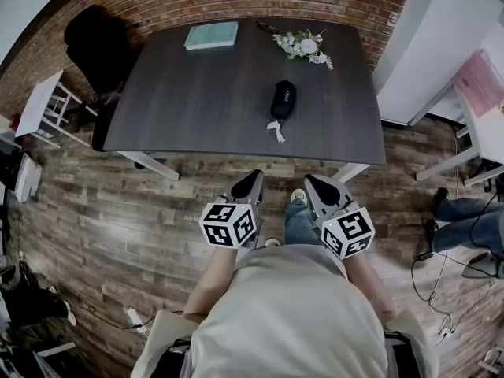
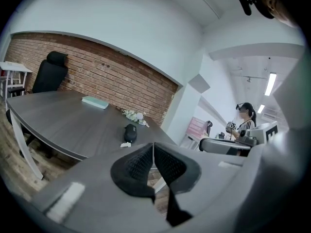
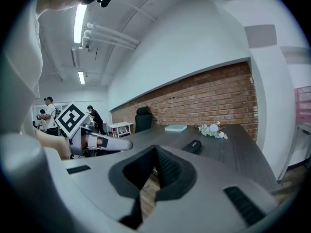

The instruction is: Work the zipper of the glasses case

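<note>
A black glasses case lies on the dark table, right of its middle, with a small white tag at its near end. The case also shows in the left gripper view and the right gripper view. Both grippers are held in front of the person's body, off the near table edge and well short of the case. The left gripper is shut with nothing in it, its tips meeting. The right gripper is shut and empty too, jaws closed together.
A teal book lies at the table's far left and a sprig of white flowers at the far right. A black office chair stands by the left end. A brick wall runs behind. Other people stand off to the sides.
</note>
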Available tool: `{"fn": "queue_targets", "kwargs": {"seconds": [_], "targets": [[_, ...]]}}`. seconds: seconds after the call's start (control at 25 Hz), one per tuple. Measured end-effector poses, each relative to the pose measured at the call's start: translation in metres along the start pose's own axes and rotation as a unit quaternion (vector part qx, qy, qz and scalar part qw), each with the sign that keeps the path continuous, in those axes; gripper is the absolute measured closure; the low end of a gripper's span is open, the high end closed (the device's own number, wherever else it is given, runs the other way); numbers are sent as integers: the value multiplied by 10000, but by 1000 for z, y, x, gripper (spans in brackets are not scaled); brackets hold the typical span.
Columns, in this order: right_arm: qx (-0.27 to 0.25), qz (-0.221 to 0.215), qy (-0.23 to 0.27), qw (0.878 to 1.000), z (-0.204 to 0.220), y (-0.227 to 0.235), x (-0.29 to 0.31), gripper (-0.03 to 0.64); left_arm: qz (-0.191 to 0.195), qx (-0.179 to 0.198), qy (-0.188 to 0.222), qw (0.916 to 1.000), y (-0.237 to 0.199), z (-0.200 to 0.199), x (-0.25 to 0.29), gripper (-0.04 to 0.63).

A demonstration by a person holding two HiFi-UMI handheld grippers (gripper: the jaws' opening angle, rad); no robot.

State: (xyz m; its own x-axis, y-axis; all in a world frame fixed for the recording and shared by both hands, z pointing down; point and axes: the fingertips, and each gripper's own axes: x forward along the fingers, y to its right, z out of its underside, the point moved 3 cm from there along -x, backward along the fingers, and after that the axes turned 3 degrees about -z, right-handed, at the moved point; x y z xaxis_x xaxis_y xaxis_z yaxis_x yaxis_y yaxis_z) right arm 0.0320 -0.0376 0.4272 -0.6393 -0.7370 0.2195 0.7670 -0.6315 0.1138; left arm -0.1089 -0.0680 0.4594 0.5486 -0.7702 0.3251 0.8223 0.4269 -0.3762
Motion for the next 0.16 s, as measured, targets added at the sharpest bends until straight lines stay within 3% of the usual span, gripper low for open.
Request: {"fn": "queue_targets", "kwargs": {"seconds": [0.16], "targets": [[10, 22, 20, 10000, -2, 9, 3, 615, 11, -19, 2, 10000, -1, -3, 7, 575]]}}
